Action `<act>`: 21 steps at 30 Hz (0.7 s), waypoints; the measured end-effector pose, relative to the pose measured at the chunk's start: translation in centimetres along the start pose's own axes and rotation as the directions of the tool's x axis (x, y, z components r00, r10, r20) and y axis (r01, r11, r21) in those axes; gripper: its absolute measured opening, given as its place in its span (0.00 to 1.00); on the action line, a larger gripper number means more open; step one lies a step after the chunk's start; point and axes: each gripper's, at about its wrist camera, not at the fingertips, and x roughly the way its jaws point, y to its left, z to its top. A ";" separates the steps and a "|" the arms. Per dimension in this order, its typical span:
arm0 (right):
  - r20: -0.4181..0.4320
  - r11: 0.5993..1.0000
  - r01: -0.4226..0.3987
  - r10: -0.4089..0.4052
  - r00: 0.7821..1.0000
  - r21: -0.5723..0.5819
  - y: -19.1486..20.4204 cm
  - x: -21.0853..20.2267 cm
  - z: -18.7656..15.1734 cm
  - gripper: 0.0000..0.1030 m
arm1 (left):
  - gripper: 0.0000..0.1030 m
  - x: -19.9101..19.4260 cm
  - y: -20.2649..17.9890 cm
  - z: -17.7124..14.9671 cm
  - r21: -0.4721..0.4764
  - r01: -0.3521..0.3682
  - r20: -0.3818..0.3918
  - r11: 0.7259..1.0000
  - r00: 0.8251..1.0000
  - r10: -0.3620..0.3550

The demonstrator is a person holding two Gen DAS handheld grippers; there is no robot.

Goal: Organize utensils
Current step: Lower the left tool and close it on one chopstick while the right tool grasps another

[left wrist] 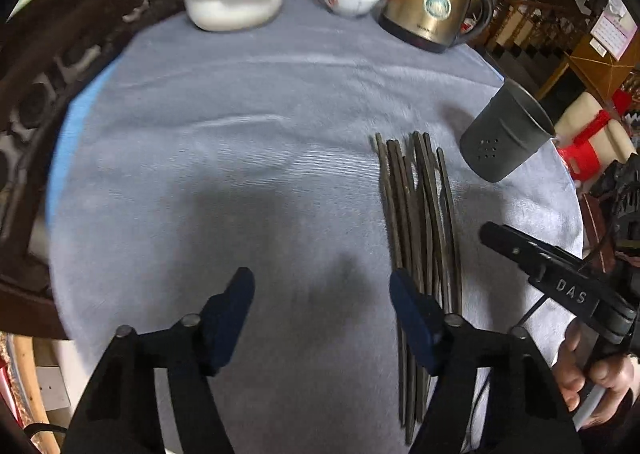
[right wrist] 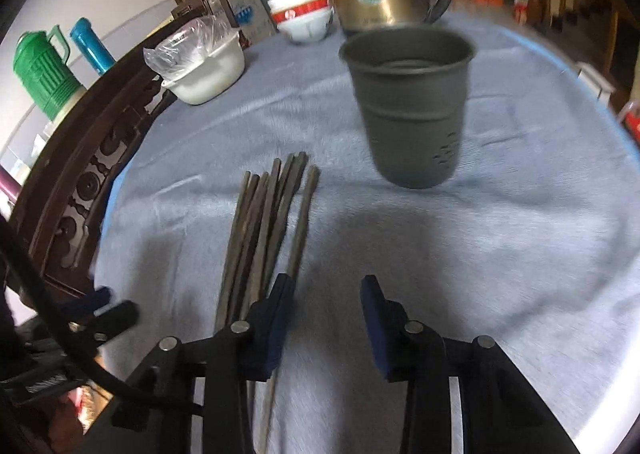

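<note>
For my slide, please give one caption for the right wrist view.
Open right gripper above chopsticks lying beside an upright grey cup.

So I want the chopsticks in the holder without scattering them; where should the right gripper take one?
Take the outermost chopstick, which lies a little apart on the side nearest the grey holder. Come from above near its mid-length, fingers straddling it across its width. The open right gripper is already close.

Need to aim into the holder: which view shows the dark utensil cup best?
The right wrist view: the dark utensil cup stands ahead, open rim and inside visible. The left wrist view shows it only at the right edge, from the side, distorted.
</note>
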 end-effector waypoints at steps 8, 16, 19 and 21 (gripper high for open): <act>-0.049 0.999 -0.025 0.027 0.998 0.035 -0.1 2.8 1.6 0.38 | 0.66 4.0 -1.2 3.0 0.059 0.016 -0.072 0.998 0.997 -0.012; -0.045 1.000 0.007 -0.008 0.999 -0.019 0.2 3.6 2.1 0.19 | 0.53 6.7 -0.6 5.2 0.060 0.012 -0.118 0.998 0.993 -0.005; -0.043 1.000 0.010 -0.010 0.999 -0.016 -0.5 3.2 2.0 0.19 | 0.53 7.2 -0.8 6.1 0.064 0.014 -0.120 0.998 0.993 -0.006; -0.042 1.000 0.024 -0.025 0.999 -0.016 -0.9 3.0 2.0 0.19 | 0.53 7.4 -0.9 6.6 0.056 0.028 -0.122 0.998 0.992 -0.021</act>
